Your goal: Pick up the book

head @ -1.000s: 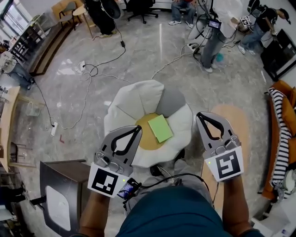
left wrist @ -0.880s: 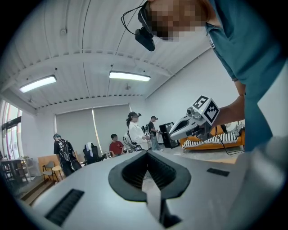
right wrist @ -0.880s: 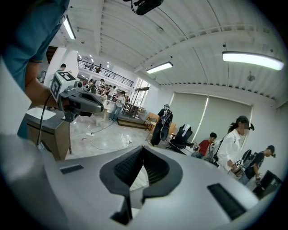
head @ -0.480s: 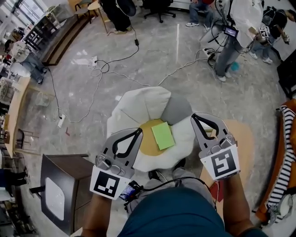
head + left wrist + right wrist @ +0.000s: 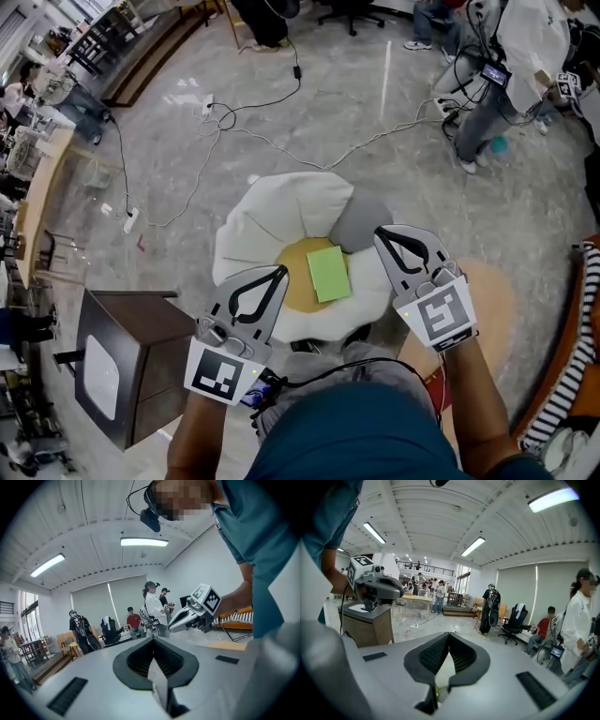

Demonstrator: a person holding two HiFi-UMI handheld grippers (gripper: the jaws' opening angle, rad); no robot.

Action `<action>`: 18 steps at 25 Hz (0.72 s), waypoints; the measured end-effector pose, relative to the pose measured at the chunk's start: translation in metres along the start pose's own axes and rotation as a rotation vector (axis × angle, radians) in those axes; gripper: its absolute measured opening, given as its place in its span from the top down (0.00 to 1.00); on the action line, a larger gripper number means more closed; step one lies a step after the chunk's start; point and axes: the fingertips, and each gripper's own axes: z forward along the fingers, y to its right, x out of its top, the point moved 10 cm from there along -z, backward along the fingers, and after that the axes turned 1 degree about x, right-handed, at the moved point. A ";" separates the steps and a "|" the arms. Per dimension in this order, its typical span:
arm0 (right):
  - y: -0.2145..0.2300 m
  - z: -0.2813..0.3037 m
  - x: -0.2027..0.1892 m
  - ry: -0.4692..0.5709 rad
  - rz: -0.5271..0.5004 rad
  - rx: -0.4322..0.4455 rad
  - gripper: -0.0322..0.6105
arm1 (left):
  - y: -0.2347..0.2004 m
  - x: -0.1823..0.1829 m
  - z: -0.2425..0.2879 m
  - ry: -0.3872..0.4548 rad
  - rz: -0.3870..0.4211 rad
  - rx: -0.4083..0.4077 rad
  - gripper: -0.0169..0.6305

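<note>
Head view alone shows the green book (image 5: 328, 274) between left gripper (image 5: 279, 272) and right gripper (image 5: 381, 232); gripper views show both closed, empty.

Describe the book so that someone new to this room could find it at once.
On the polished grey floor, in the middle of the head view, sits a white flower-shaped cushion with one grey petal. On the right part of its yellow centre lies the book, a flat light-green rectangle and the only green thing on it.
</note>
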 end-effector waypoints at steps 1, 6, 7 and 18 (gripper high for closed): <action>0.002 0.006 -0.006 -0.009 0.019 0.012 0.93 | 0.000 -0.003 0.001 -0.005 -0.007 0.005 0.97; 0.007 0.044 -0.048 -0.063 0.111 0.064 0.93 | -0.002 -0.022 0.006 -0.046 -0.056 0.014 0.97; 0.008 0.052 -0.057 -0.072 0.129 0.073 0.93 | -0.003 -0.027 0.007 -0.058 -0.064 0.008 0.97; 0.004 0.144 -0.180 -0.222 0.307 0.111 0.93 | -0.006 -0.107 0.033 -0.164 -0.193 -0.066 0.97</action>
